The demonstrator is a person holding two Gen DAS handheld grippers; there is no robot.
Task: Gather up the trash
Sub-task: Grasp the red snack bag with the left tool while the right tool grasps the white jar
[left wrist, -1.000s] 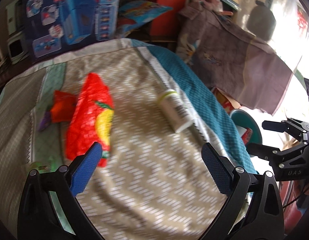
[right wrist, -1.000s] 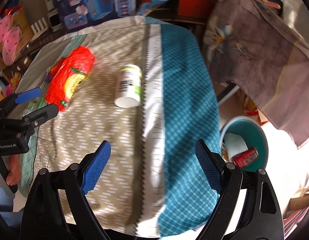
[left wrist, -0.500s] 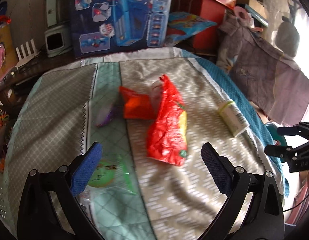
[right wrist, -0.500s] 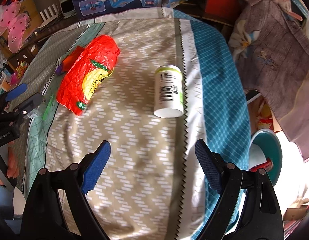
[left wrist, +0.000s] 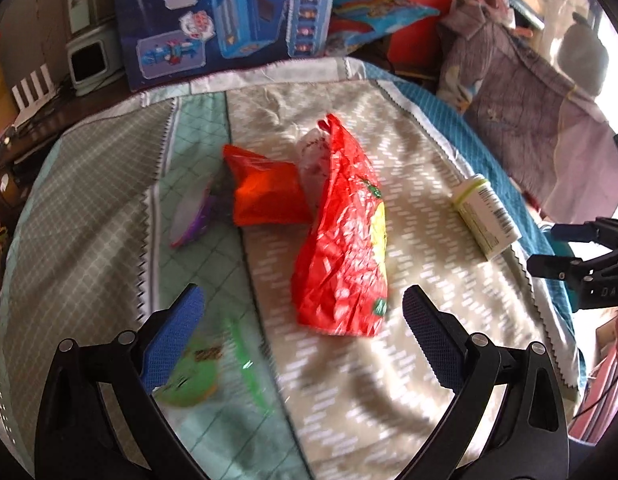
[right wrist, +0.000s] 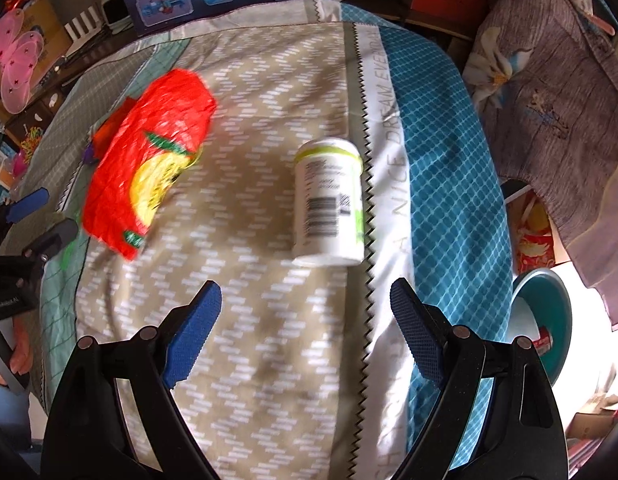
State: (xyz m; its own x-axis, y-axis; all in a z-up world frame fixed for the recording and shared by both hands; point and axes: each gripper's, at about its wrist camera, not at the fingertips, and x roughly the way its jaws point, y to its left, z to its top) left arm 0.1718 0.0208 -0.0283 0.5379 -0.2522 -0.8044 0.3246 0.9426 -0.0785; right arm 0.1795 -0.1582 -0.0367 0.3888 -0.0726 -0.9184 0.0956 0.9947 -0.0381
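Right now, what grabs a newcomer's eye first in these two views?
The crinkled red plastic snack bag in the middle of the patchwork bedspread, with a smaller orange wrapper touching its left side. Next, the white cylindrical bottle with a green-rimmed cap, lying on its side by the zigzag seam. Both tongs, left and right, hang open above the cloth, holding nothing.

Red-yellow wrapper (left wrist: 343, 248), white-green bottle (right wrist: 330, 204), beige-teal cloth (right wrist: 269, 320).

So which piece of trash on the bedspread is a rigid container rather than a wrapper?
The white bottle with the green-rimmed lid, lying on its side by the zigzag seam. The big red bag and orange packet are crumpled wrappers.
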